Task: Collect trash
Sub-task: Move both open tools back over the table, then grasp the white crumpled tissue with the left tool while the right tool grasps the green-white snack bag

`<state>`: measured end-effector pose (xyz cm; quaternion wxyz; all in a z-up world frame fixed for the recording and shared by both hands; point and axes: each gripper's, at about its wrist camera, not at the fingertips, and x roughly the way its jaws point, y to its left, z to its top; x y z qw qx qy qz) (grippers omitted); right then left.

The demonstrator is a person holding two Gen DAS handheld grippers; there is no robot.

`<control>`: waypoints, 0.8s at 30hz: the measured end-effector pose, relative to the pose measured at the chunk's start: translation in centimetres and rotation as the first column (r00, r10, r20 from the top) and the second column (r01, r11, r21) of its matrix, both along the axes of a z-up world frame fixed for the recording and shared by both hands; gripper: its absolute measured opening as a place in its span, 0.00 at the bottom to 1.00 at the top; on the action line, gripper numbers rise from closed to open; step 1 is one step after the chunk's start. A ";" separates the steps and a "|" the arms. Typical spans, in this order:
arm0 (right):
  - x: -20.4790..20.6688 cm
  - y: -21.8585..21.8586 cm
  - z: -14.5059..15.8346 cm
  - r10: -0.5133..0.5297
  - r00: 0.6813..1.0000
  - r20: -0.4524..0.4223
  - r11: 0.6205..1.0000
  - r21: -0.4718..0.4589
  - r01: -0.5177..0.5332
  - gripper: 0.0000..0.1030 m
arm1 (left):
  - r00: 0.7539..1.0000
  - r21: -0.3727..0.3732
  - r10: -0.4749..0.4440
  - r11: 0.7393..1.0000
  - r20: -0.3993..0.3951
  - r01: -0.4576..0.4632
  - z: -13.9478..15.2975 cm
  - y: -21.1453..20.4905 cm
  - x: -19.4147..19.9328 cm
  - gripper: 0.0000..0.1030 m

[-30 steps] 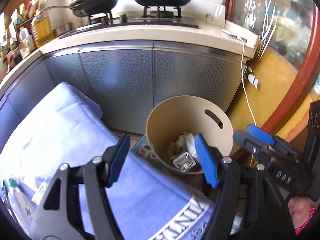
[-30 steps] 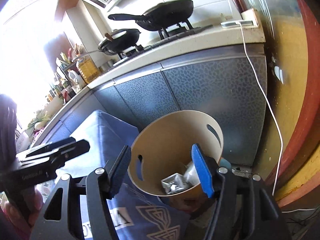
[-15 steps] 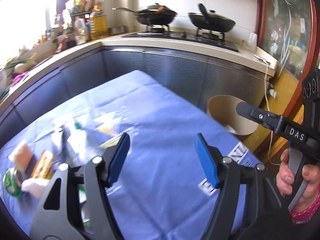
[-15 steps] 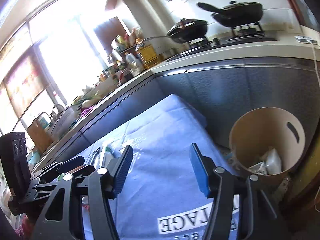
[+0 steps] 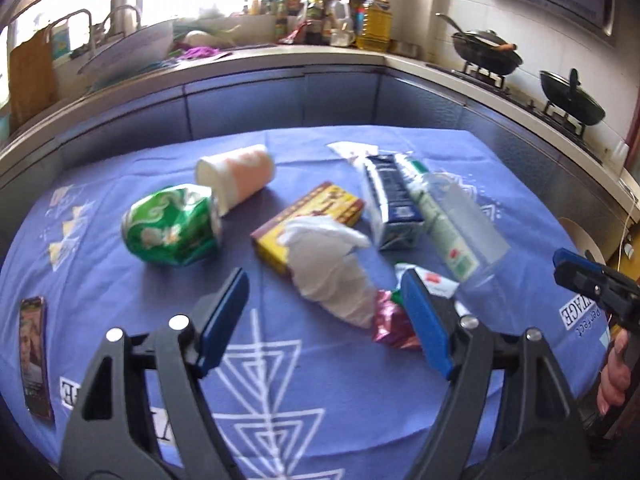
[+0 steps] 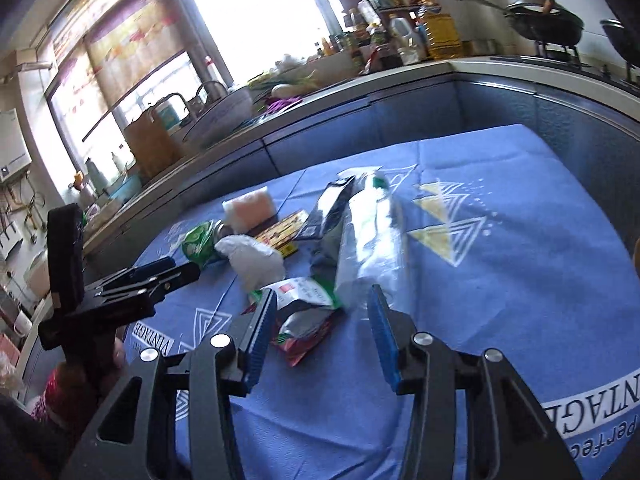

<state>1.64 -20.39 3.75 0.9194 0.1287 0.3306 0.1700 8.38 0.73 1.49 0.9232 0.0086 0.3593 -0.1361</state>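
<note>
Trash lies on the blue tablecloth (image 5: 320, 400): a crushed green can (image 5: 172, 224), a pink paper cup (image 5: 236, 174), a yellow-red box (image 5: 320, 212), a white tissue (image 5: 332, 268), a blue carton (image 5: 394, 200), a clear plastic bottle (image 5: 456, 220) and a red wrapper (image 5: 390, 322). My left gripper (image 5: 324, 320) is open and empty, just short of the tissue and wrapper. My right gripper (image 6: 320, 332) is open and empty, with the wrapper (image 6: 304, 332) and the bottle's base (image 6: 368, 248) in front of it. The bin's rim (image 5: 580, 236) peeks past the table's right edge.
A phone (image 5: 34, 356) lies at the table's left edge. Blue cabinets and a cluttered counter (image 5: 280, 52) curve behind the table. Two pans (image 5: 488, 54) sit on the stove at the right. The tissue (image 6: 252, 258) and can (image 6: 198, 244) show in the right wrist view.
Both grippers have swung away from the bin, leftwards over the table, and now face the pile of trash. Both stay open and empty.
</note>
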 end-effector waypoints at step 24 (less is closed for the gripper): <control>4.4 10.5 -3.9 0.198 0.980 -0.031 0.896 -0.400 -0.193 0.00 | 0.983 0.001 -0.182 0.983 -0.031 0.182 -3.1 -1.9 6.3 0.03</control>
